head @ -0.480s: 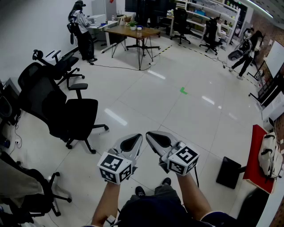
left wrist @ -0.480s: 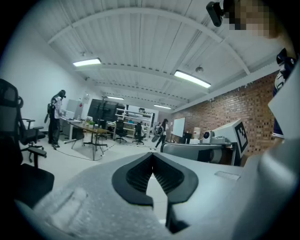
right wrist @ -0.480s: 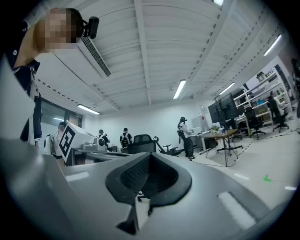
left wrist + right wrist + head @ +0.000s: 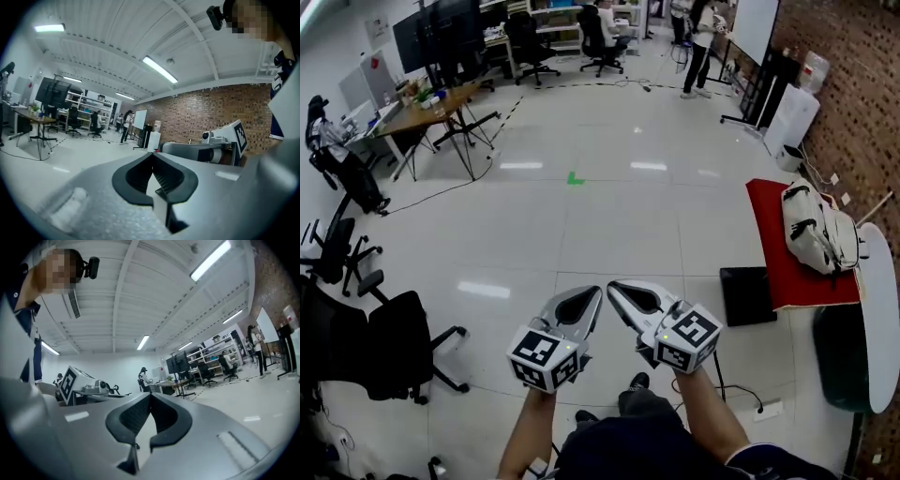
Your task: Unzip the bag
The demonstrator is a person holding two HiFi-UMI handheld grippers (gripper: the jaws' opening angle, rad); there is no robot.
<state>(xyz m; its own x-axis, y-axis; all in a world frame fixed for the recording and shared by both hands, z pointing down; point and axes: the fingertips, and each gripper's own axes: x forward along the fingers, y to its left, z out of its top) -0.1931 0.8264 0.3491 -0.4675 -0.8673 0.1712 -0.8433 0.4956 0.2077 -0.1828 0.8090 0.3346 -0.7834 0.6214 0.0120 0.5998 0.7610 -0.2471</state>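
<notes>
White floor tiles (image 4: 609,216) are filling most of the head view. Both grippers are hovering low in the middle of that frame, well above the floor, with their tips angling toward each other in a V. The left gripper (image 4: 592,296) is showing its jaws pressed tight together in its own view, nothing between them. Same deal with the right gripper (image 4: 619,291): jaws meeting at the tip, pinching nothing.

The bag (image 4: 814,230), white with black straps, is lying on a red cloth (image 4: 769,253) at the right edge of the head view, well apart from both grippers. Only the head view is catching it; neither gripper view is showing the bag or the cloth. I can't make out the zipper from here.

The left gripper view is looking level across the room, picking up a brick wall (image 4: 197,112) on its right side and a whiteboard (image 4: 139,119) near the middle, with the right gripper poking in just beside its own jaws. The right gripper view is facing a wooden desk (image 4: 169,385) near its centre, with a person standing by it and the left gripper's marker cube (image 4: 69,383) sitting at its left. Black office chairs (image 4: 389,342) are crowding the lower left of the head view.
</notes>
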